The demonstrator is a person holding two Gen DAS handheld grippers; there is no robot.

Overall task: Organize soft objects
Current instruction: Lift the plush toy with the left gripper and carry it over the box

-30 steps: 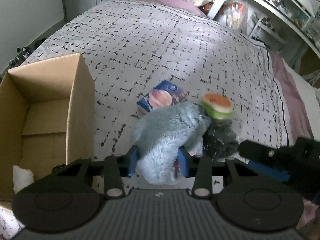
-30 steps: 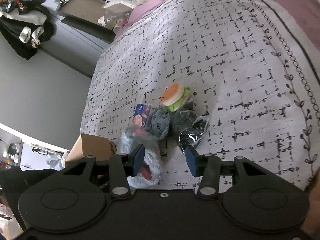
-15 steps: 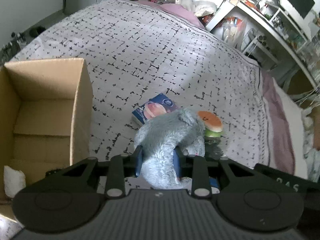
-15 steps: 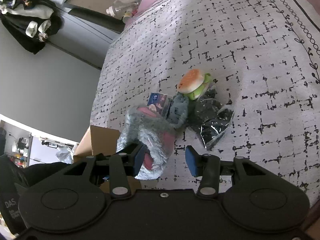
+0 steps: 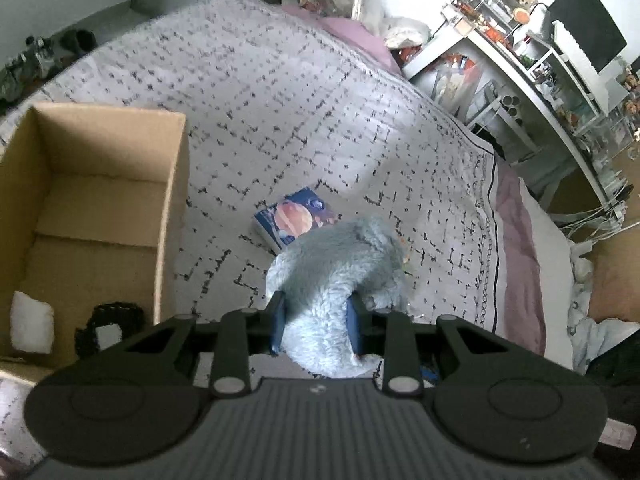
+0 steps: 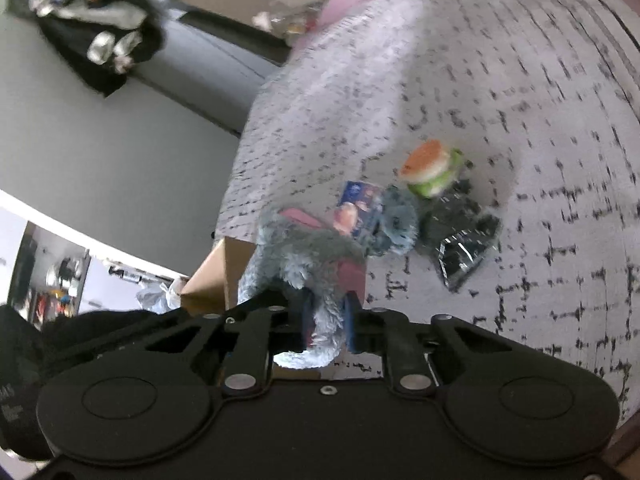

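Both grippers clamp the grey plush toy (image 5: 340,268) above the bed (image 5: 280,112): left gripper (image 5: 316,324) squeezing its body, right gripper (image 6: 327,318), jaws just closing, pinching a fuzzy limb. Cardboard box (image 5: 168,216) sits left.

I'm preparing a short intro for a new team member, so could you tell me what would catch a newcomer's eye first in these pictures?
First, the fluffy grey-blue plush toy at centre, pinched by both the left gripper and the right gripper, whose jaws have just been closing on it. Next, the open cardboard box on the bed's left side, holding a white pad. Behind the plush lie a burger-shaped toy and a shiny black packet on the patterned bedspread.
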